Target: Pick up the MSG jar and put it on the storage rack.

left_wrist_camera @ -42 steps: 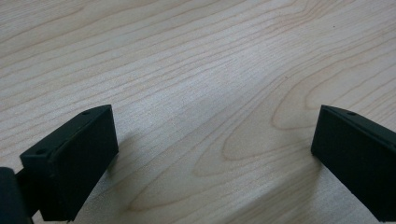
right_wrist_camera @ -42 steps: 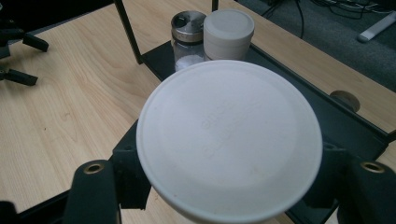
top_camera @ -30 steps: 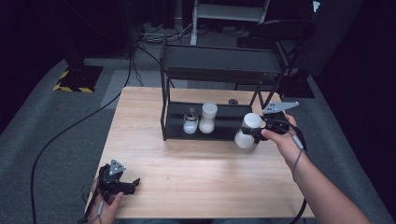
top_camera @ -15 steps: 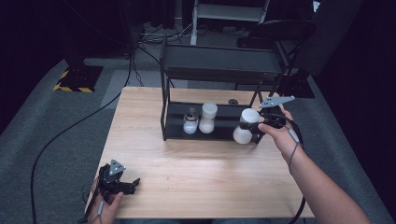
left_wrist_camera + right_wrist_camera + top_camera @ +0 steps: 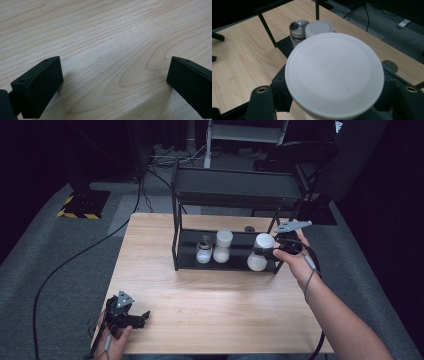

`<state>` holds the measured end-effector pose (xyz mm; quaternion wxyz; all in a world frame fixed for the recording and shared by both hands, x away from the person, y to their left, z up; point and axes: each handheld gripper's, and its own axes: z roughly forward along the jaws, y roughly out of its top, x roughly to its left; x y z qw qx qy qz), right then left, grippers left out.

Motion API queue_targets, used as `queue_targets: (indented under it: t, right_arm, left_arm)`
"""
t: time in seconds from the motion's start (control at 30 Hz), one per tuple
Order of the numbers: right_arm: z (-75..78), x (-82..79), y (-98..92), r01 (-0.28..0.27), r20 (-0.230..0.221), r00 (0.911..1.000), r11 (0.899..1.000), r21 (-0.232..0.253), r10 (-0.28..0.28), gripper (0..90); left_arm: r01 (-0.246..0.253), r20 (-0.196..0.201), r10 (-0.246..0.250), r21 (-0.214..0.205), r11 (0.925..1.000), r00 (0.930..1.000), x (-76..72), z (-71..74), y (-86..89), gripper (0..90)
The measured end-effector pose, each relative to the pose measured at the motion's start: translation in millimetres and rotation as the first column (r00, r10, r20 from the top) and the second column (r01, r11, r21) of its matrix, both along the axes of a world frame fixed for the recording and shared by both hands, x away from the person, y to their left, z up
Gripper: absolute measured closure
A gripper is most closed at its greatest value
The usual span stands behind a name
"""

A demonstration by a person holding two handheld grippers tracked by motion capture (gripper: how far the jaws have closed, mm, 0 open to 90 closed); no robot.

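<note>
From the high view I have my right gripper [image 5: 270, 251] clamped on the white-lidded jar [image 5: 260, 252], its jaws pressed against the jar's neck just under the lid, with the hand behind it at the right end of the black rack [image 5: 235, 195]. The jar sits at the right end of the rack's lower shelf [image 5: 235, 251], its base low over the front edge; I cannot tell whether it rests on the shelf or hangs just above it. In the right gripper view the wide white lid [image 5: 334, 73] lies right between the two jaws, and beyond it I see two more containers standing close together on the same shelf: a second white-capped jar [image 5: 319, 27] and a small glass shaker with a metal top [image 5: 298, 26], touching or nearly so. In the high view those two stand near the left half of the shelf, well apart from the jar I hold. A small dark round thing [image 5: 248, 228] lies on the counter [image 5: 210, 305] behind the rack. My left gripper [image 5: 131, 319] rests low at the near left corner of the counter, well away from the rack; in the left gripper view its jaws are spread wide with bare wood grain between them.
</note>
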<state>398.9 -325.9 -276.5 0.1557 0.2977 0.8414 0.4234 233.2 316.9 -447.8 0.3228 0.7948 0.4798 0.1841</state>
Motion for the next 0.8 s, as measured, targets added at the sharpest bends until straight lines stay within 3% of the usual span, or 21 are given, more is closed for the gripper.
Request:
queue_targets:
  t: [0.8]
  right_arm:
    - [-9.3,20.8,8.2,0.067,-0.015,0.9976,0.997,-0.028,-0.067,33.8]
  left_arm:
    - [0.000,0.000,0.000,0.000,1.0000,1.0000,0.0,0.0,0.0,0.5]
